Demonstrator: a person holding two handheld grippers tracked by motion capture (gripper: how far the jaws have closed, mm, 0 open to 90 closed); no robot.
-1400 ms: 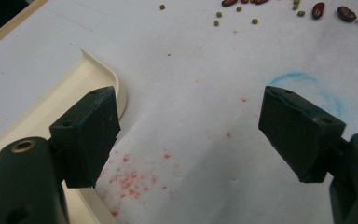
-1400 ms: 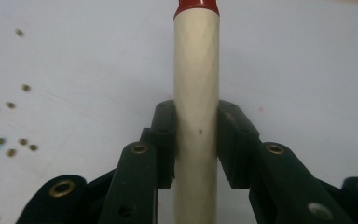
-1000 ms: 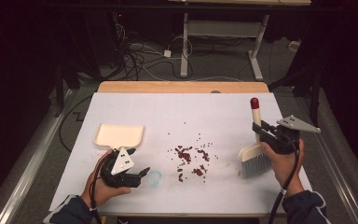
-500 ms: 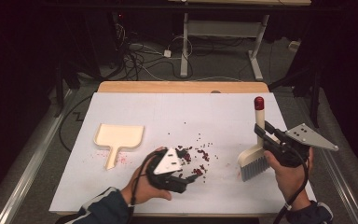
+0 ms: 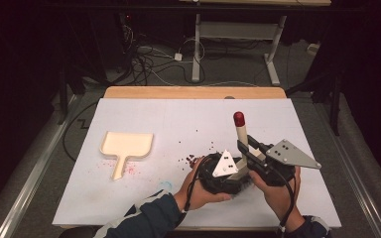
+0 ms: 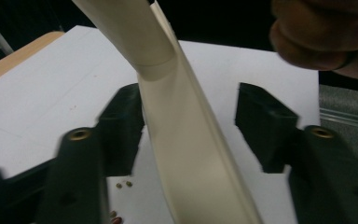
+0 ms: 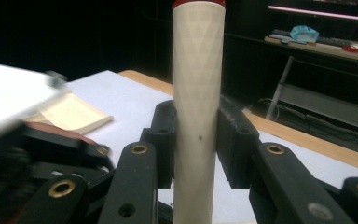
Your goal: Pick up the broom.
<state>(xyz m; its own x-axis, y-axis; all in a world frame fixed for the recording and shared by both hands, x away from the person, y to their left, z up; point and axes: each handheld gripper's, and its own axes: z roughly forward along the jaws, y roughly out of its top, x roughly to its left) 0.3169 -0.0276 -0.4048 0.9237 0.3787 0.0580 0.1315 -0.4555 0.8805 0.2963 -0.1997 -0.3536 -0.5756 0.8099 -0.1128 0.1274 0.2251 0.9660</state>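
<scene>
Brush [image 7: 198,93]: right gripper [image 7: 196,140] is pinching its handle. Left gripper [image 6: 191,121] has just been closing around the body, far pad still apart. Risk: brush twisting, scattering crumbs [image 6: 123,184].

High view: fixed above the person's side, looking forward and down over the whole white table [image 5: 129,198], floor and desk legs beyond. Left gripper view: rides the gripper, very close on the brush [image 6: 191,154] body, tabletop behind. Right gripper view: close on the brush handle, facing the far edge. All share brush and table; the dustpan [image 5: 127,146] shows in high and right gripper views.
</scene>
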